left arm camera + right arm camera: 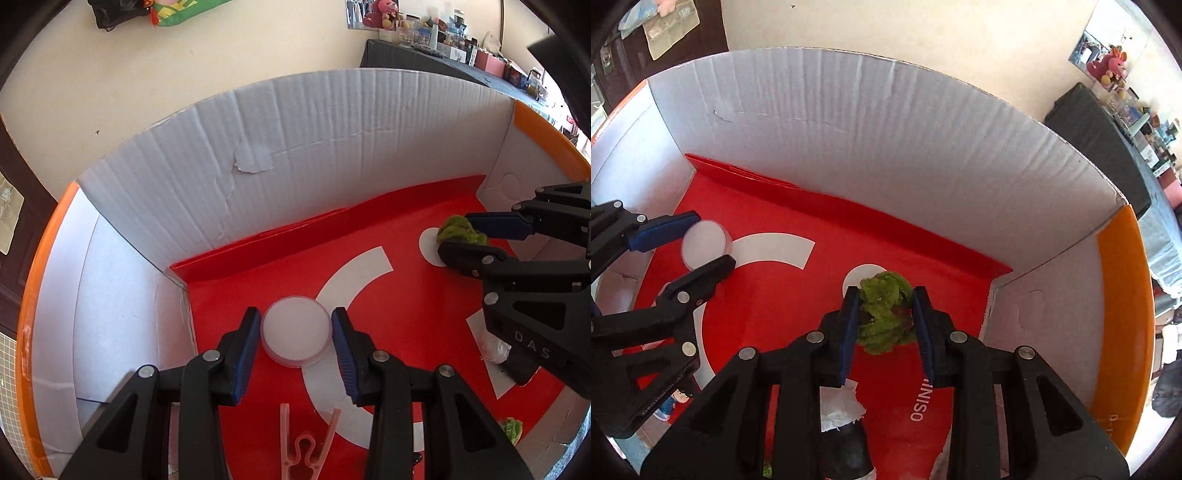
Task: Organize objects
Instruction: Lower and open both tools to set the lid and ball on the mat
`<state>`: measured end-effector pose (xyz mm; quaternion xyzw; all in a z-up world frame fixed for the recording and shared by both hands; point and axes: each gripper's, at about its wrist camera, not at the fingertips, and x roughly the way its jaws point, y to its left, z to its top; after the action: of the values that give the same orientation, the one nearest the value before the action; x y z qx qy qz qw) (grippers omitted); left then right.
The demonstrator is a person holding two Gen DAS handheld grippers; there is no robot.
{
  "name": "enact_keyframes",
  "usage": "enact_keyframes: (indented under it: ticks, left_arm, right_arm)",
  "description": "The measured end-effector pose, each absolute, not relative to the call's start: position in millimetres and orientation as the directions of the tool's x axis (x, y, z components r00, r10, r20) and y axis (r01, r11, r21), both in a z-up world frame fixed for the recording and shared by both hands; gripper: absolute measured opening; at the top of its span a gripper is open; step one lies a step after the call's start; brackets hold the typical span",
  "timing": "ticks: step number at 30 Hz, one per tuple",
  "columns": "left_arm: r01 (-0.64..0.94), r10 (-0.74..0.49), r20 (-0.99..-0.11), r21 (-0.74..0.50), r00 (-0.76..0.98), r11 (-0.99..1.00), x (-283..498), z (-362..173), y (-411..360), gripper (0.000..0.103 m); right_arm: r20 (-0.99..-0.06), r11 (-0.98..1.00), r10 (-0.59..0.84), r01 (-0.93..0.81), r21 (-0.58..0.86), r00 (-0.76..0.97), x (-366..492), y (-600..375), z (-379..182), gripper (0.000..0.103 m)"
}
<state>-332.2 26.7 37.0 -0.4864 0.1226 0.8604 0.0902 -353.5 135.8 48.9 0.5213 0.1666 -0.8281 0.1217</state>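
Both grippers are inside a large cardboard box point(295, 122) with a red printed floor point(406, 295). A round white lidded container point(295, 334) sits on the floor between the fingers of my left gripper point(297, 328); the pads touch its sides. It also shows in the right wrist view point(705, 243). A fuzzy green clump point(884, 314) sits between the fingers of my right gripper point(886, 317), which close on it. The clump point(461, 230) and right gripper point(458, 236) show at the right of the left wrist view.
A pink plastic clip point(303, 443) lies under my left gripper. A white crumpled wad point(493, 349) and a second green piece point(511, 428) lie at the right. A dark object wrapped in white point(846, 435) lies under my right gripper. The box walls point(886, 147) surround everything.
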Motion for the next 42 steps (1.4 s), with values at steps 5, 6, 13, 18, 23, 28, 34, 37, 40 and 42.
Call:
enact_keyframes:
  ticks: [5,6,13,18,23,28,34,37,40,42]
  left_arm:
    - [-0.272,0.036,-0.864,0.118,-0.502,-0.955,-331.8,36.9,24.3,0.042]
    - [-0.272,0.036,-0.865,0.118,-0.5,-0.955,-331.5,36.9,23.9,0.042]
    - [-0.269,0.05,-0.865,0.101,-0.5,-0.958,-327.1,38.8,18.5,0.042]
    - [-0.269,0.051,-0.863,0.1,-0.502,-0.958,-323.1,40.9,16.3,0.042]
    - [-0.271,0.054,-0.861,0.099,-0.505,-0.957,-318.1,43.2,14.3,0.042]
    - [-0.268,0.057,-0.859,0.095,-0.508,-0.959,-313.1,46.1,11.4,0.044]
    - [-0.27,0.061,-0.859,0.091,-0.508,-0.959,-307.1,50.0,9.5,0.051]
    - [-0.274,0.057,-0.857,0.099,-0.512,-0.957,-302.9,52.0,10.0,0.051]
    - [-0.273,0.059,-0.857,0.097,-0.512,-0.957,-299.4,54.3,8.8,0.052]
    - [-0.272,0.06,-0.856,0.096,-0.513,-0.957,-296.9,55.9,8.1,0.052]
  right_arm:
    - [-0.906,-0.908,-0.018,0.387,-0.162,-0.422,-350.3,132.4,46.6,0.027]
    - [-0.907,-0.908,-0.019,0.387,-0.161,-0.421,-350.0,132.5,46.2,0.027]
    - [-0.904,-0.904,-0.011,0.391,-0.174,-0.427,-348.0,128.8,47.6,0.027]
    - [-0.903,-0.905,-0.006,0.387,-0.178,-0.43,-346.1,128.5,46.5,0.028]
    - [-0.9,-0.907,0.0,0.38,-0.184,-0.435,-335.0,126.1,44.9,0.03]
    - [-0.894,-0.904,-0.002,0.383,-0.19,-0.447,-330.3,125.2,45.4,0.063]
    - [-0.885,-0.901,0.012,0.379,-0.211,-0.465,-325.0,124.4,44.8,0.063]
    - [-0.885,-0.9,0.013,0.38,-0.212,-0.465,-325.8,123.4,46.1,0.063]
    - [-0.885,-0.9,0.012,0.38,-0.212,-0.466,-322.4,122.4,47.0,0.063]
    - [-0.884,-0.9,0.013,0.38,-0.213,-0.467,-320.0,121.4,47.4,0.063]
